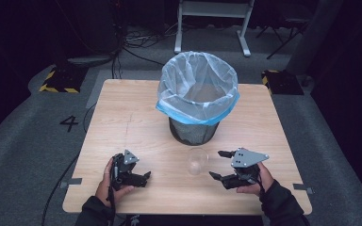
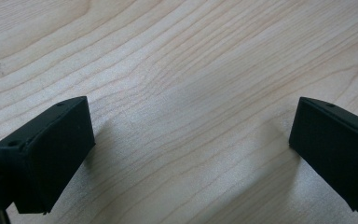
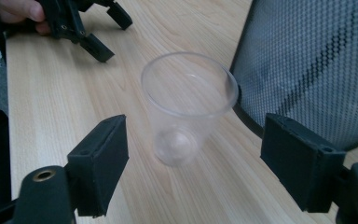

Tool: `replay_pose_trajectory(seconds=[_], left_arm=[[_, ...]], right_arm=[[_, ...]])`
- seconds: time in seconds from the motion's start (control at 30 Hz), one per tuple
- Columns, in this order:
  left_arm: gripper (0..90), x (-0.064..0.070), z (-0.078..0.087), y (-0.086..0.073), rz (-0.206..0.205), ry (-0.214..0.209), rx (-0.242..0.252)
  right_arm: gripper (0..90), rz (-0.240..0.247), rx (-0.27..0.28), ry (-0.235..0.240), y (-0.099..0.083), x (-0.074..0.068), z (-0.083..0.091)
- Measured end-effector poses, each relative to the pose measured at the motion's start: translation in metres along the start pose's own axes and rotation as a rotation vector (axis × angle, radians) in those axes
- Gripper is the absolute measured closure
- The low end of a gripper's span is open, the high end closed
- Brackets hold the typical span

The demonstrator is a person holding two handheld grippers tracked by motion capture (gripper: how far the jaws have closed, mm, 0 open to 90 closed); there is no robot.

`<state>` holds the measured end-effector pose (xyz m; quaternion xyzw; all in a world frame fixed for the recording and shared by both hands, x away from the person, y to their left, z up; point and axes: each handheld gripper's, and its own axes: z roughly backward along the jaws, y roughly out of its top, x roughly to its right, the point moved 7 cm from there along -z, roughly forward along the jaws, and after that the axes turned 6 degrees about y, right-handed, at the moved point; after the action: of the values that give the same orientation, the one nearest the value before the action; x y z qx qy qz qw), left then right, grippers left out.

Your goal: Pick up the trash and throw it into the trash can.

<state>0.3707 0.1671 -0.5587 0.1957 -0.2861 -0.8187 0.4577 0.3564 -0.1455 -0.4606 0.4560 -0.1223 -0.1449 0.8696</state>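
- High view: wooden counter (image 1: pixel 122 122), square top, on grey carpet.
- Black mesh bin (image 1: pixel 193 131) stands upright at counter centre, toward the far side. Clear liner with a blue hem (image 1: pixel 199 84) is folded over its rim.
- Clear plastic cup (image 1: pixel 197 161) stands upright just near of the bin, slightly right of its middle, apart from it.
- Right gripper (image 1: pixel 220 165) sits at near right, held in the right hand (image 1: pixel 257 181), pointing left at the cup. Jaws apart. Cup lies just left of the jaw tips, not between them, no contact.
- Left gripper (image 1: pixel 144 177) sits at near left in the left hand (image 1: pixel 106 186), pointing right. Well apart from the cup. Jaw gap hard to read from here.
- Left gripper view: left gripper (image 2: pixel 191 149) jaws wide apart, nothing between them, bare wood grain of the counter (image 2: pixel 177 60) under them. Low over the surface; contact cannot be told.
- Right gripper view: right gripper (image 3: pixel 193 163) jaws wide apart. Cup (image 3: pixel 186 107) upright straight ahead, centred on the gap, just beyond the jaw tips, untouched.
- Bin mesh wall (image 3: pixel 312 65) just right of the cup, close beside it; touching or not cannot be told.
- Left gripper (image 3: pixel 102 32) at far left of this view, jaws apart, fingers (image 3: pixel 21 11) on its body.
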Motion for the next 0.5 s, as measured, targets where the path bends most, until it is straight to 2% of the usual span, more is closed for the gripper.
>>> replay_pose_trajectory(seconds=[0.1,0.3,0.5], left_arm=[[0.1,0.0,0.0,0.0,0.0,0.0,0.0],[0.1,0.0,0.0,0.0,0.0,-0.001,-0.001],[0.1,0.0,0.0,0.0,0.0,0.0,0.0]], right_arm=[[23.8,0.02,0.01,0.004,0.006,-0.003,-0.004],[23.8,0.031,0.021,0.035,0.015,-0.01,-0.012],[23.9,0.039,0.016,0.042,0.02,-0.012,-0.02]])
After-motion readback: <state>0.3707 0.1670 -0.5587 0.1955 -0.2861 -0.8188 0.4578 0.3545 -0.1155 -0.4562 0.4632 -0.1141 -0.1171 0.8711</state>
